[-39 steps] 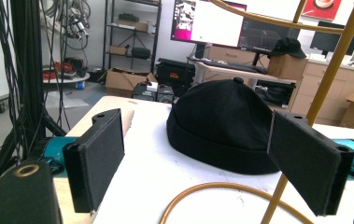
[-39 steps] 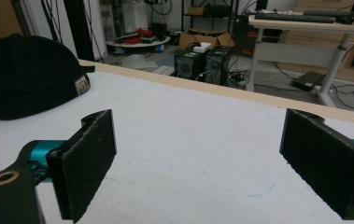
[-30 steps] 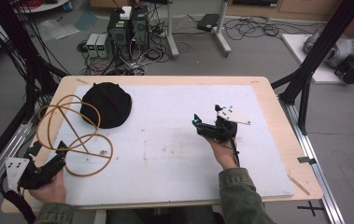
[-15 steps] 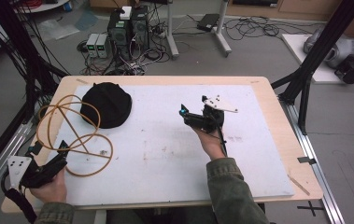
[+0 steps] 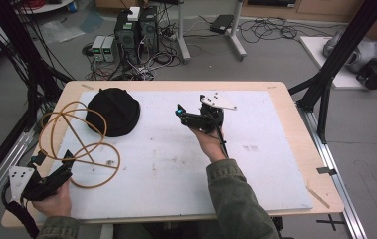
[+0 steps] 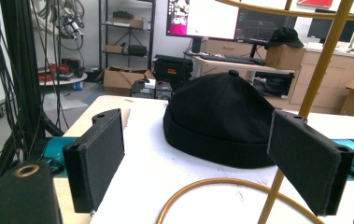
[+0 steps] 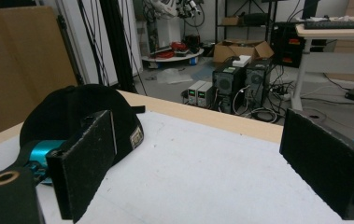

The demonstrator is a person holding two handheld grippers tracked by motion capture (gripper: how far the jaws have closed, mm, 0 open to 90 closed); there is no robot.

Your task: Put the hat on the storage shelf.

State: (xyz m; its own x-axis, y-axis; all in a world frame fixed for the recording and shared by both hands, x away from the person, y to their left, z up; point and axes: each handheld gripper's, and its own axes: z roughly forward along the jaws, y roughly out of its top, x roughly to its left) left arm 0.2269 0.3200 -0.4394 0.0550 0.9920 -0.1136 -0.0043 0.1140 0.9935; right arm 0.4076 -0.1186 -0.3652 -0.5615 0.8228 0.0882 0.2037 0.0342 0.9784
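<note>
Now both wide: right claw [image 5: 180, 112] above white worktop [image 5: 255, 164], facing black fabric cap [image 5: 113, 111]; left claw [image 5: 51, 160] beside yellow wire hoop frame [image 5: 76, 149]. Could snag the frame if swung carelessly.

Each hand carries a black tool — the right tool [image 5: 180, 111] and left tool [image 5: 54, 158] alike have flat rectangular black pads, teal fittings behind them, a grey three-cornered plate on top and a trailing black cable. Both sleeves are olive green.
</note>
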